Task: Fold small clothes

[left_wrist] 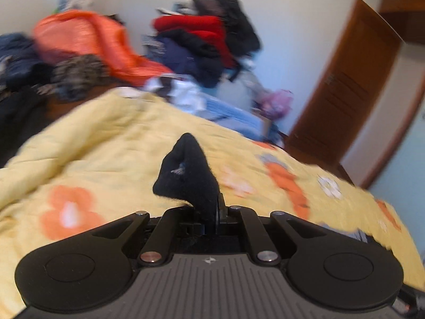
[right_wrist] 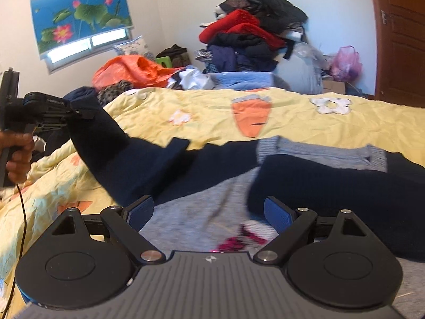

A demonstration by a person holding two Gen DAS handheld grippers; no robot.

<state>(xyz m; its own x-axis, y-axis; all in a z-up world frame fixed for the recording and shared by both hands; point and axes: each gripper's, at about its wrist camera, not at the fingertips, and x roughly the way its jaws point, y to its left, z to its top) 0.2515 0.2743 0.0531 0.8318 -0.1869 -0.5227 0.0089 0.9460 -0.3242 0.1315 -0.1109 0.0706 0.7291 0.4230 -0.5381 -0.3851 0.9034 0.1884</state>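
Observation:
A small navy and grey sweater (right_wrist: 212,212) lies spread on the yellow quilt (right_wrist: 292,117). Its right sleeve (right_wrist: 332,183) is folded across the body. My left gripper (right_wrist: 85,113) is shut on the cuff of the left sleeve (right_wrist: 111,143) and holds it raised off the bed at the left. In the left wrist view the dark cuff (left_wrist: 186,175) sticks up from the closed left gripper (left_wrist: 212,212). My right gripper (right_wrist: 209,212) hovers open just above the grey front of the sweater, with nothing pinched between its blue pads (right_wrist: 279,215).
A tall heap of red, black and navy clothes (right_wrist: 249,34) stands behind the bed. An orange bag (right_wrist: 132,71) and a pink bag (right_wrist: 345,61) lie beside it. A brown door (right_wrist: 398,40) is at the right. A person's hand (right_wrist: 18,154) grips the left tool's handle.

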